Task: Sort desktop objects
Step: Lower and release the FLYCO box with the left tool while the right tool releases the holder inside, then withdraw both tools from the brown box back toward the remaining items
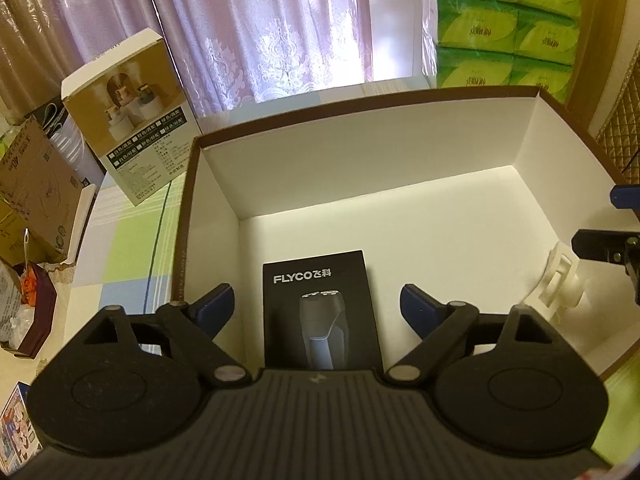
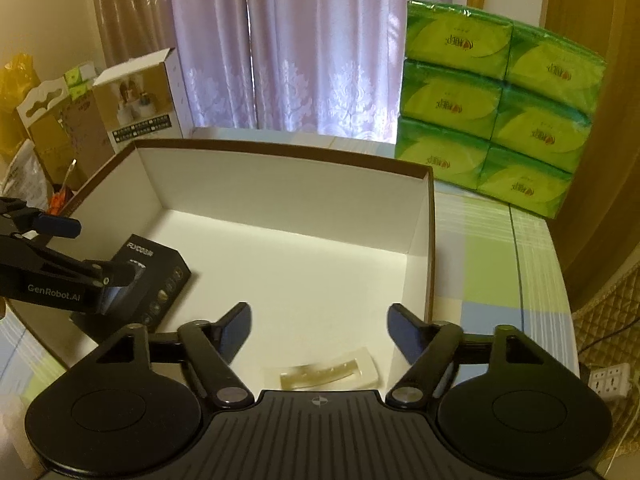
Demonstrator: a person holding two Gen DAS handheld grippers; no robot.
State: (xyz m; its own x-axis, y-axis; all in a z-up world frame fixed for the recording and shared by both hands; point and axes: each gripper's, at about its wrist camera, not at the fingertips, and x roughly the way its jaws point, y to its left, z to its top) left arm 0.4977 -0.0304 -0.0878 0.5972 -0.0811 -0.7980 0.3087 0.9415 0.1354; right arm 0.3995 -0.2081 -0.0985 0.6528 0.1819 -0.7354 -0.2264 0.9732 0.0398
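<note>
1. Nearest the right claw (image 2: 319,330), whose jaws gaped wide and empty, a clear plastic strip (image 2: 320,372) lay on the floor of the open white box (image 2: 280,184).
2. Spread just as wide, the left claw (image 1: 318,306) hung above a black shaver carton (image 1: 320,304) lying flat inside that box.
3. Checked cloth covered the desk (image 2: 488,264).
4. Green tissue packs (image 2: 500,104) stood at its far right corner before lilac curtains (image 2: 280,40).
</note>
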